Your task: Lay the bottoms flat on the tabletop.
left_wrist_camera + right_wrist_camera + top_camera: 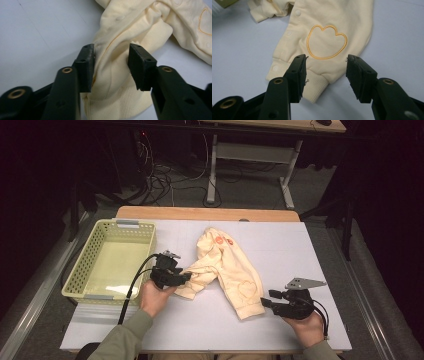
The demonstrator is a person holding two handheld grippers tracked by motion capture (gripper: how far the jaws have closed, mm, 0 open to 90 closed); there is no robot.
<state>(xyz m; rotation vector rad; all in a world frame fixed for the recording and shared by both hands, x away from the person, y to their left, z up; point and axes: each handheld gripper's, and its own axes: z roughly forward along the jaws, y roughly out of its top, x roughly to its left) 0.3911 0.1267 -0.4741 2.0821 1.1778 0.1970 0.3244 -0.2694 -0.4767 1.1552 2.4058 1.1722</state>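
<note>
A cream baby garment with an orange outlined heart lies crumpled on the white table top. My left gripper is at the garment's left sleeve end. In the left gripper view a raised fold of the garment sits between the jaws of this gripper, above a ribbed cuff; the left pad touches the cloth and the jaws still stand apart. My right gripper is open at the garment's lower right end. In the right gripper view its jaws straddle the edge of the ribbed cuff below the heart.
A pale yellow-green plastic basket stands at the table's left edge, close to my left hand. Beyond the far table edge are desk legs and loose cables on the floor. Bare table lies in front of and to the right of the garment.
</note>
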